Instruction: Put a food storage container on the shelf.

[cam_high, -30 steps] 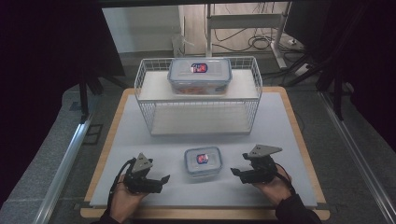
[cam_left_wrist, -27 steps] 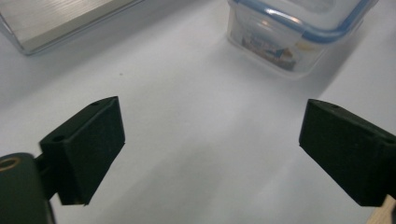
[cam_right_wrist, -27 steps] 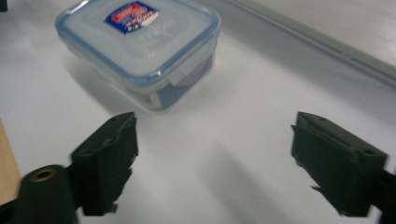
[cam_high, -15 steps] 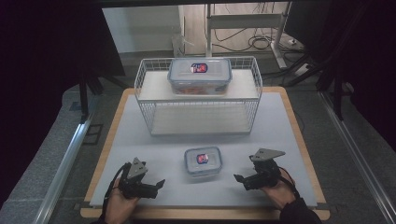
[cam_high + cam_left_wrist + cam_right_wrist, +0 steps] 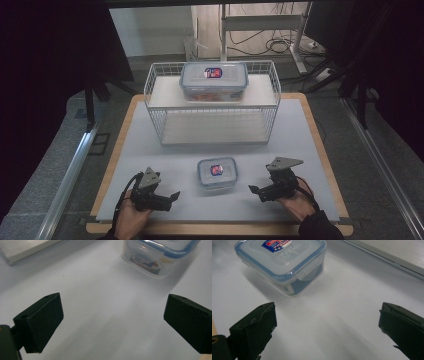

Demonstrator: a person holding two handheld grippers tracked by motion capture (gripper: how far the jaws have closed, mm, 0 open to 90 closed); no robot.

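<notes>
In the high view, a small container (image 5: 217, 173) with a blue-rimmed lid stands on the white mat (image 5: 150, 150), near the front edge, between the two hands. The left gripper (image 5: 169, 197) rests low on the mat to the left of it, and the right gripper (image 5: 256, 191) to the right of it; both are near the box but apart from it. Behind stands a white wire rack (image 5: 212, 107), and a larger container (image 5: 214, 81) sits on its upper shelf.

In the left gripper view, the two black jaws are spread wide with nothing between them. The small container (image 5: 157, 257) is ahead, at the upper right.

In the right gripper view, the jaws have just been opening and are wide apart, with only bare mat between them. The small container (image 5: 284, 262) is ahead, at the upper left.
</notes>
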